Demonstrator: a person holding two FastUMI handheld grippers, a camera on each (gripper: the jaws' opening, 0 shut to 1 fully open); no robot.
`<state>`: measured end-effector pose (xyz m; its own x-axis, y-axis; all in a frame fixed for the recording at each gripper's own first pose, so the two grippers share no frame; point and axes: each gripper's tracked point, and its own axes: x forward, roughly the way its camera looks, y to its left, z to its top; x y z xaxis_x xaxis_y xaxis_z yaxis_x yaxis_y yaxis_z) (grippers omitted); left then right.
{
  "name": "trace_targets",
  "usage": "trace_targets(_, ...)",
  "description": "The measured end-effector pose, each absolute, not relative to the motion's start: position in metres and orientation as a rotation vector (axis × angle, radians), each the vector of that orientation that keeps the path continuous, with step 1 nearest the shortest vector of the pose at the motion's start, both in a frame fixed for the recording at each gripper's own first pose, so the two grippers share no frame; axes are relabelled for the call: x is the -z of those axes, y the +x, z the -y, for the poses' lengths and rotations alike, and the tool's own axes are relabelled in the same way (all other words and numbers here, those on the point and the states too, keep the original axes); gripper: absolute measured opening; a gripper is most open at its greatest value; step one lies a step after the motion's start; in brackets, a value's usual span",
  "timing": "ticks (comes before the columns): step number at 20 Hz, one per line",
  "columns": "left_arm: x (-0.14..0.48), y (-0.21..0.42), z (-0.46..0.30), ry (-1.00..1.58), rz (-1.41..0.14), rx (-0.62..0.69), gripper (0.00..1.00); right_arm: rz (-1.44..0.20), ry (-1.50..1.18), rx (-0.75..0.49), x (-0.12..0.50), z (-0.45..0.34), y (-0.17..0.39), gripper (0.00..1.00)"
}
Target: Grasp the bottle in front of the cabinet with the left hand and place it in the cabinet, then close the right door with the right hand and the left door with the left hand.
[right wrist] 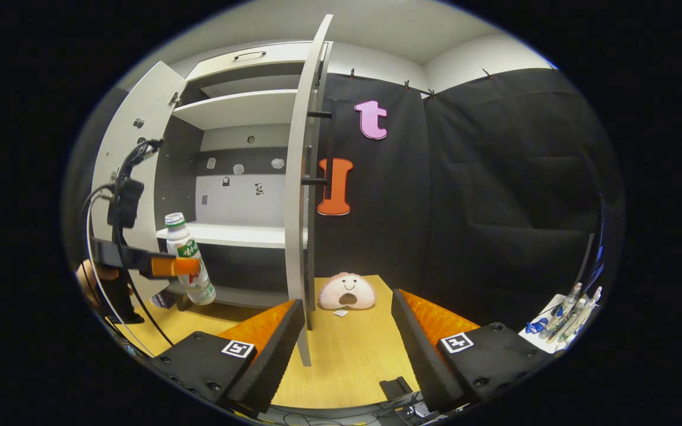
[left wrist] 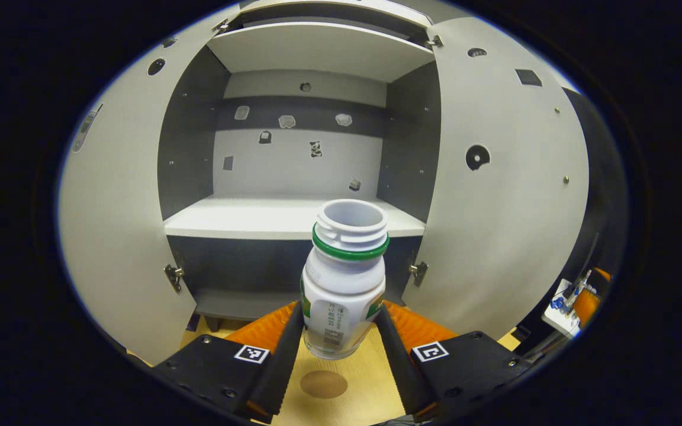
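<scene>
1. Left gripper (left wrist: 341,331) clamps the bottle (left wrist: 344,284), lifted before the open cabinet (left wrist: 293,219).
2. Right gripper (right wrist: 347,331) spread, holding nothing.
3. Placing step: next, carry bottle far onto shelf (left wrist: 258,222).

1. The bottle (left wrist: 344,281) sits between the left gripper (left wrist: 341,331) jaws, raised above the surface (left wrist: 370,384), before the cabinet (left wrist: 317,53).
2. Both doors stand open: left door (left wrist: 116,236), right door (left wrist: 507,207).
3. A plush toy (right wrist: 347,292) lies on the surface right of the right door.
</scene>
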<state>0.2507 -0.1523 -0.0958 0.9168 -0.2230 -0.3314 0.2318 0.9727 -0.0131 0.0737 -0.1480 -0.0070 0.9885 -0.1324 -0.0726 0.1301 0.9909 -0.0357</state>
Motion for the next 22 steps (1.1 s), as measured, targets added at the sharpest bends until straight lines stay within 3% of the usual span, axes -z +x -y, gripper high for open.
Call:
trace_targets(10, 0.007, 0.339, 0.153, -0.002, -0.235, 0.208, 0.74, -0.059, -0.015, 0.192, -0.007, 0.177, 0.077, 0.98)
trace_targets(22, 0.009, 0.445, 0.164, 0.017, -0.318, 0.191, 0.74, -0.034, 0.002, 0.36, -0.025, 0.23, 0.057, 0.98)
